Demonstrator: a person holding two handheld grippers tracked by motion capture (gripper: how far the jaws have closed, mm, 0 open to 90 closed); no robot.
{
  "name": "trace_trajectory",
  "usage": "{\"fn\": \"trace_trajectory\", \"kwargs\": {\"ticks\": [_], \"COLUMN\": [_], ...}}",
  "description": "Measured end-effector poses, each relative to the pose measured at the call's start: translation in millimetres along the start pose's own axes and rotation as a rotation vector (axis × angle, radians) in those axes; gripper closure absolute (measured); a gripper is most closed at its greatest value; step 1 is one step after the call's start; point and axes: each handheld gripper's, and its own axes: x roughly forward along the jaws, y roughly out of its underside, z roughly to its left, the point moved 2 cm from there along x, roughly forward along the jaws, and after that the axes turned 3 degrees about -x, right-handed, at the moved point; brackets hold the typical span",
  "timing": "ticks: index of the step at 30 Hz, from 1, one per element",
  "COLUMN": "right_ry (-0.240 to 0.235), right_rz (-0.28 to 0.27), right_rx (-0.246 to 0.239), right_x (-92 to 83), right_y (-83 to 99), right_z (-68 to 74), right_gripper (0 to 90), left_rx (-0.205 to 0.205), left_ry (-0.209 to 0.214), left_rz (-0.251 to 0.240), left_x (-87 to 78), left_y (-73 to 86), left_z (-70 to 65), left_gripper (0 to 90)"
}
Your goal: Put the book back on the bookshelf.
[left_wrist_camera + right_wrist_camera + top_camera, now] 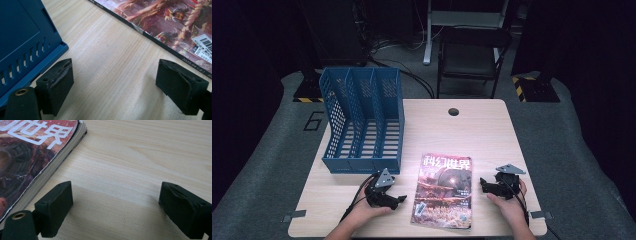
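Note:
A magazine (444, 190) with a reddish cover and white characters lies flat near the table's front edge. My left gripper (398, 199) rests on the table just left of it, open, with bare wood between its jaws. In the left gripper view its spine edge (160, 42) runs across the upper right, apart from my pads (58, 85). My right gripper (483, 186) sits right of the magazine, open and holding nothing. In the right gripper view the magazine's page edge (47, 172) lies left of my left pad (56, 206).
A blue three-slot file holder (362, 120) stands at the table's left, just behind my left gripper; its base (27, 50) shows close in the left gripper view. The table (482, 130) has a cable hole (453, 111) at the back. A folding chair (472, 55) stands beyond.

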Motion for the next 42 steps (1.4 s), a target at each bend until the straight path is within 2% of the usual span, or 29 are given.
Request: {"fn": "trace_trajectory", "kwargs": {"ticks": [2,5,8,19,20,27,31,32,35,37,38,41,42], "right_ry": [0.0,0.003,0.005,-0.007,-0.004,-0.005,-0.031,-0.033,-0.056,-0.055,-0.072,-0.083,-0.095], "right_rz": [0.0,-0.001,-0.009,-0.026,-0.027,0.017,0.034,0.038,0.037,0.028,0.028,0.025,0.01], "right_rx": [0.0,0.002,0.004,-0.004,-0.003,0.009,0.046,0.032,0.058,0.062,0.064,0.068,0.059], "right_x": [0.0,0.0,0.3,-1.5,-1.5,-6.9,-10.2,-11.1,-13.7,-14.0,-16.9,-19.4,-21.3], "right_y": [0.0,0.0,0.1,0.0,0.0,-1.7,-5.1,-5.5,-7.1,-7.5,-8.8,-10.0,-11.6], "right_z": [0.0,0.4,0.5,0.9,0.8,1.6,6.1,6.0,8.8,9.5,11.6,14.8,18.8], "right_gripper": [11.7,11.7,12.3,23.3,24.4,30.9,32.4,32.4,32.4,32.4,32.2,31.8,31.0], "left_rx": [0.0,0.019,0.018,0.019,0.006,0.022,0.015,0.015,0.011,0.006,0.006,0.005,0.007], "left_ry": [0.006,-0.009,-0.009,-0.008,-0.002,-0.008,-0.008,-0.008,-0.007,-0.005,-0.005,-0.006,-0.007], "left_rz": [-0.004,-0.004,-0.004,-0.004,-0.007,0.0,-0.005,-0.005,-0.005,-0.007,-0.006,-0.007,-0.007], "left_x": [0.3,0.9,0.9,0.8,1.2,0.7,1.1,1.2,1.3,1.3,1.3,1.3,1.2], "left_y": [0.1,-0.1,-0.1,-0.1,0.1,-0.2,-0.3,-0.3,-0.2,-0.2,-0.2,-0.2,-0.2], "left_z": [0.0,0.0,0.0,0.0,-0.7,0.3,-0.1,-0.1,-0.4,-0.7,-0.7,-0.7,-0.5], "left_gripper": [14.6,12.6,12.7,12.7,12.8,12.8,12.9,12.9,13.0,13.1,13.2,13.4,13.7]}}
